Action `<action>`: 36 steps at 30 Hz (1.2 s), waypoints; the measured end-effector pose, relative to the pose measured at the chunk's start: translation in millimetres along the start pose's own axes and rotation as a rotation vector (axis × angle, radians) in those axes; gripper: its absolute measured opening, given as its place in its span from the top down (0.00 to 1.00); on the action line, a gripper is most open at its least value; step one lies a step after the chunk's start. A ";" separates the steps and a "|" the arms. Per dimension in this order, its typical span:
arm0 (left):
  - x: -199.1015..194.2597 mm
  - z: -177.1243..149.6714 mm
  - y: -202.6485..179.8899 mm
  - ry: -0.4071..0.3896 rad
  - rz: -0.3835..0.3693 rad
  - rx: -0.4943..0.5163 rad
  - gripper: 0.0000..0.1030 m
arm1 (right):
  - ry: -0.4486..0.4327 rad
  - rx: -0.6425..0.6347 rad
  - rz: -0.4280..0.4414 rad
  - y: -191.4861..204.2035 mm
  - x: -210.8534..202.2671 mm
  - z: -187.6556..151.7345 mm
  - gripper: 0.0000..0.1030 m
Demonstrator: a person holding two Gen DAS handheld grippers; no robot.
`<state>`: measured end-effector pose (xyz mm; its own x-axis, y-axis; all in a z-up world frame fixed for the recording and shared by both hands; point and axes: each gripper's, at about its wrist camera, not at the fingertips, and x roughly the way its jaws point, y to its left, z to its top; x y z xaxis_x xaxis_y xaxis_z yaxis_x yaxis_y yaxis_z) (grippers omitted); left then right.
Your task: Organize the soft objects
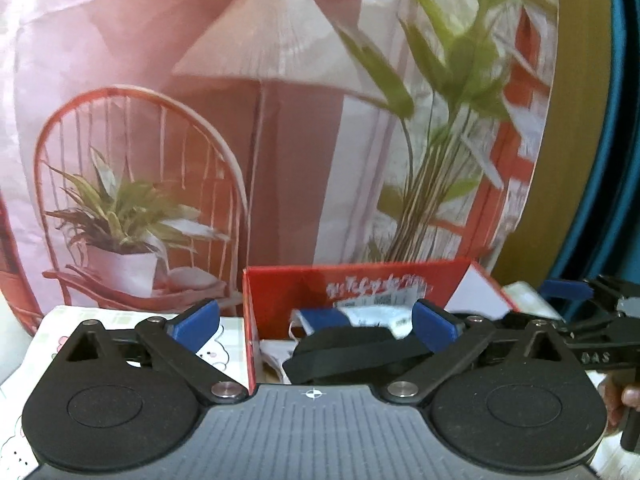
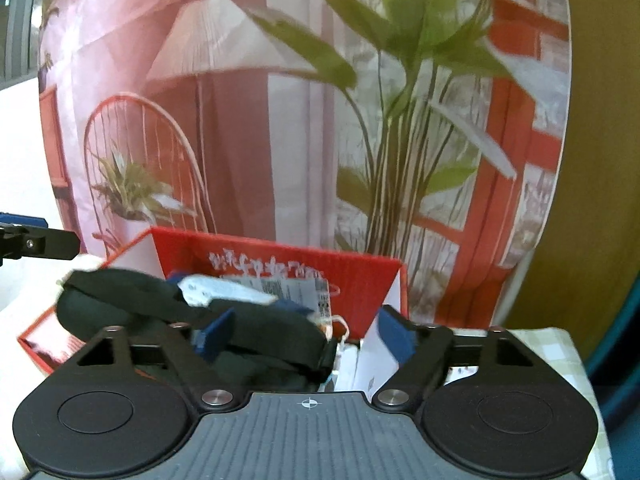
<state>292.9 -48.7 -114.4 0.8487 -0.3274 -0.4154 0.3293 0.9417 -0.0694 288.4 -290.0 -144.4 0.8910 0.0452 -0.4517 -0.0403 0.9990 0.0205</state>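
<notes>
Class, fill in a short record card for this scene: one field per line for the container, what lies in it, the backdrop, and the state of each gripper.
Container: red box, open at the top
Contents: black fabric item lying across white tagged soft items
Backdrop: printed curtain showing a lamp, chair and plants
Surface: patterned cloth beside the box
Left gripper: open, at the box, holding nothing
Right gripper: open, over the box contents, gripping nothing

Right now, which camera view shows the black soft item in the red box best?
The right wrist view: the black soft item fills the foreground over the red box, between the open right gripper. The left wrist view shows only a smaller part.
</notes>
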 end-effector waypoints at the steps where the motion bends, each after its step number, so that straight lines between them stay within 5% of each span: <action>1: -7.3 3.6 -0.8 -0.012 0.007 -0.007 0.00 | -0.014 -0.004 0.001 1.0 -5.7 3.7 0.08; 3: -21.5 10.2 -3.4 -0.038 0.022 -0.011 0.00 | -0.044 -0.014 0.004 3.2 -18.8 12.0 0.01; 8: -65.2 26.8 -8.5 -0.090 0.067 -0.072 0.00 | -0.100 0.005 0.002 6.0 -58.1 34.7 0.00; 19: -183.3 41.9 -52.5 -0.226 0.083 0.042 0.00 | -0.215 0.050 -0.022 21.2 -171.5 69.1 0.00; 28: -271.1 35.8 -75.7 -0.294 0.136 0.044 0.00 | -0.264 0.050 -0.041 46.3 -258.1 75.0 0.00; 36: -305.8 32.4 -87.6 -0.320 0.164 0.063 0.00 | -0.275 0.048 -0.045 58.1 -310.6 72.8 0.00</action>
<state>17.9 -33.6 48.1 0.9757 -0.1894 -0.1105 0.1942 0.9803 0.0347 42.3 -246.1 62.1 0.9810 -0.0077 -0.1938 0.0180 0.9985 0.0510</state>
